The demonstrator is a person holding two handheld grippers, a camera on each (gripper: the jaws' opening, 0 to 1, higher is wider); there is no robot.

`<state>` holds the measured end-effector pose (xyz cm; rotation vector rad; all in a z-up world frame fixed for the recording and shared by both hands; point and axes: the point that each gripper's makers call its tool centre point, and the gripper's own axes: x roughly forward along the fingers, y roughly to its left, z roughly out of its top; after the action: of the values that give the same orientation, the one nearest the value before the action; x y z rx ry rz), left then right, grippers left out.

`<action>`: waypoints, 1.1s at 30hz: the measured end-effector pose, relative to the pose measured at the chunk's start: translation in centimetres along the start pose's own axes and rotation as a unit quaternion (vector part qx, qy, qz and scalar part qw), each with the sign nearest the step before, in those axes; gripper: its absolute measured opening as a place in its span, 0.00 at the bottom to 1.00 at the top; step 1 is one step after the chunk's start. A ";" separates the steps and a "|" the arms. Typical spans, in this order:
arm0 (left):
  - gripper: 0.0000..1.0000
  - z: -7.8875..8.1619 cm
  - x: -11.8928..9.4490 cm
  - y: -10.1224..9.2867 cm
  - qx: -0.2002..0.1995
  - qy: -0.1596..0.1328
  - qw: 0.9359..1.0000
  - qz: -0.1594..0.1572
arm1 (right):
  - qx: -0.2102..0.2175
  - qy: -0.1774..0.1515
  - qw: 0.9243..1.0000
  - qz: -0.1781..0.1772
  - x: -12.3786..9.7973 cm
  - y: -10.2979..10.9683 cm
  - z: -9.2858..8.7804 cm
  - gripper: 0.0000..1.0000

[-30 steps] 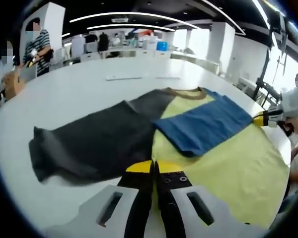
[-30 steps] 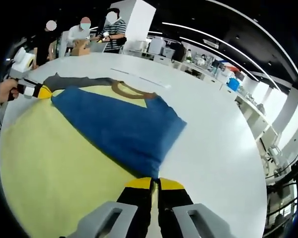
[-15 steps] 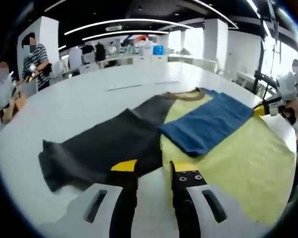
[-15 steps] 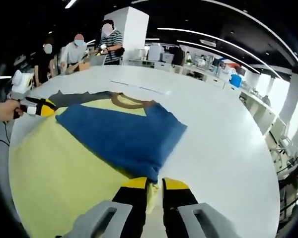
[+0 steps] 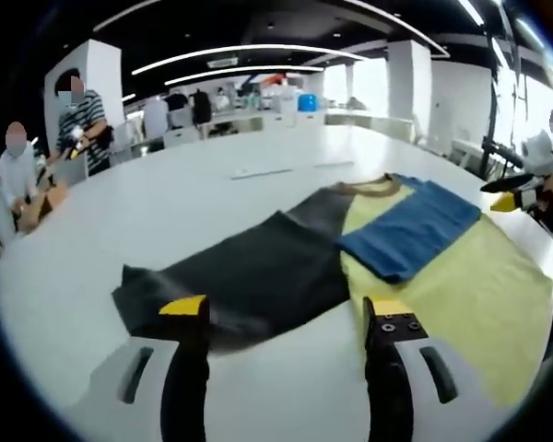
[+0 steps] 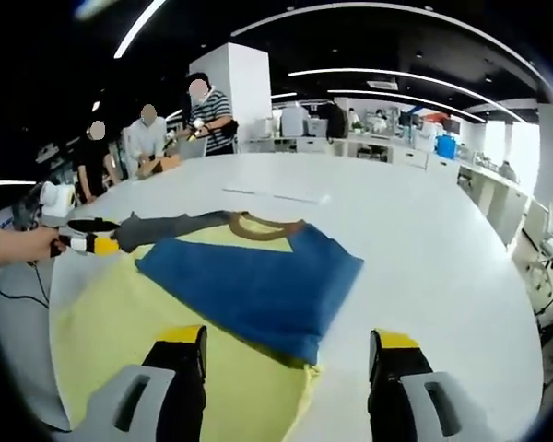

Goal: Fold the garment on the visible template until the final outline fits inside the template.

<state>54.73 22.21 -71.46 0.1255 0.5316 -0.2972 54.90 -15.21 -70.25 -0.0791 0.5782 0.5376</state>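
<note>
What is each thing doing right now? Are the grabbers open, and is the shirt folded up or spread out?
Left gripper: open, holding nothing.
Right gripper: open, holding nothing.
Shirt's yellow body: lying flat on the white table.
Blue sleeve: folded in over the yellow body.
Dark grey sleeve: spread out flat to the side, not folded.

Left gripper (image 5: 286, 318): jaws shut 1.0 s ago at edge of garment (image 5: 350, 258), part open 0.5 s ago, now spread wide and backed off cloth, over bare table (image 5: 166, 212). Right gripper (image 6: 290, 345): shut on blue sleeve (image 6: 258, 281) corner before, now wide open, sleeve released, lying flat folded across yellow body.
</note>
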 end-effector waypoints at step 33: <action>0.84 -1.7 -4.3 9.2 -0.071 -0.002 0.995 0.070 | -0.052 -0.029 0.993 0.105 -5.7 6.0 2.9 0.99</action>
<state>53.20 32.30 -70.33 0.0238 0.5354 -0.1224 49.32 -12.08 -64.33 -0.1027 0.5041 0.7727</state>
